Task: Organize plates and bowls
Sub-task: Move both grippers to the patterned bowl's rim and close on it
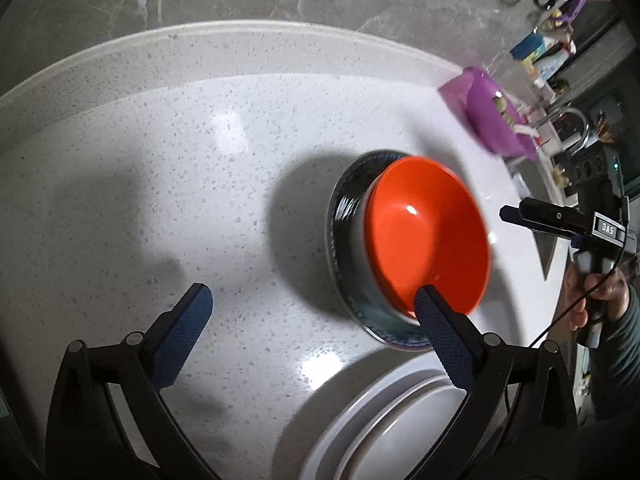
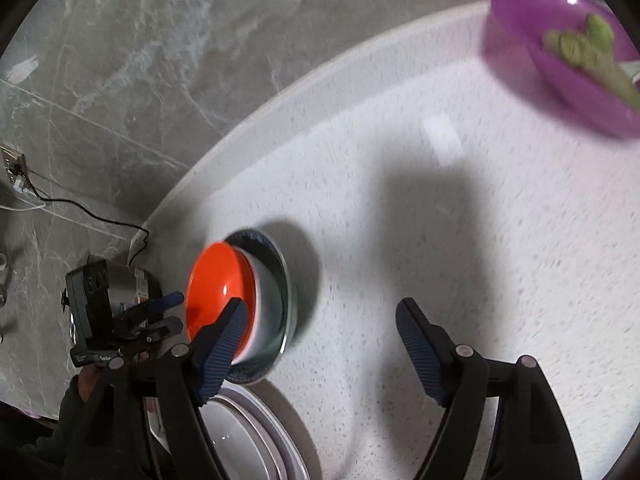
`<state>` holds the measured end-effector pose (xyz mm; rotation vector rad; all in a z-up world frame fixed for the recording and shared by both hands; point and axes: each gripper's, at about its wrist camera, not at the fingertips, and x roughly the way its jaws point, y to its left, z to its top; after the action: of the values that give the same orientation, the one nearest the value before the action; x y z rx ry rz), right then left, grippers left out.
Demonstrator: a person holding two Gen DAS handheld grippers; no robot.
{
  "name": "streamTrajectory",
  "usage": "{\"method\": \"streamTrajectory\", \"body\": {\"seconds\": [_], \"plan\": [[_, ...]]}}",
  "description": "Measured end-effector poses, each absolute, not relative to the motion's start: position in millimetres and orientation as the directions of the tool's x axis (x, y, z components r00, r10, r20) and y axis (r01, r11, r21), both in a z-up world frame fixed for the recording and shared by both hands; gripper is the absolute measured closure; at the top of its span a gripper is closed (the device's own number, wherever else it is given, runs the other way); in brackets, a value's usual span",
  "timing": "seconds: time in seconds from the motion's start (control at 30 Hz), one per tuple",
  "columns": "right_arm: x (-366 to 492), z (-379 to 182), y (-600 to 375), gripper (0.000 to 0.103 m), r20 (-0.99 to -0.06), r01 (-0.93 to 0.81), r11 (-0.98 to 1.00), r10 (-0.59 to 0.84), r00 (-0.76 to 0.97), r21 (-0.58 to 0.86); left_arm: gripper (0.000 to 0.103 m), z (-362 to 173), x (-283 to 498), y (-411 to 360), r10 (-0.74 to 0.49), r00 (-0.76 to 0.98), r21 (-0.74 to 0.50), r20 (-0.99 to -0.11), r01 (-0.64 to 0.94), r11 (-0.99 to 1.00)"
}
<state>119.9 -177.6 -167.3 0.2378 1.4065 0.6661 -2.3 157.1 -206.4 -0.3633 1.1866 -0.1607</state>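
Orange bowl (image 1: 428, 236) nested in a white bowl (image 2: 266, 300) on a dark plate (image 1: 344, 216), on the speckled white bench (image 1: 200, 200). Left claw (image 1: 316, 312) and right claw (image 2: 320, 336) both released, empty; white plates (image 1: 380, 420) nearest.

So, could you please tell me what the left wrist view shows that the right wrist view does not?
Only the left wrist view shows the faucet and bottles beyond the purple bowl. Only the right wrist view shows the wall outlet with its black cable. Both show the orange bowl nested in the stack, the white plates and open tongs.
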Motion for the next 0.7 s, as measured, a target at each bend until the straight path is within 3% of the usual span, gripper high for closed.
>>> {"method": "streamTrajectory", "body": {"seconds": [0.7], "plan": [[118.2, -201.8, -157.2, 0.024, -0.821, -0.274, 0.778, 0.565, -0.086, 0.565, 0.002, -205.1, -1.0, 176.2, -0.351, 0.380, -0.421, -0.856, -0.116, 0.900]]}}
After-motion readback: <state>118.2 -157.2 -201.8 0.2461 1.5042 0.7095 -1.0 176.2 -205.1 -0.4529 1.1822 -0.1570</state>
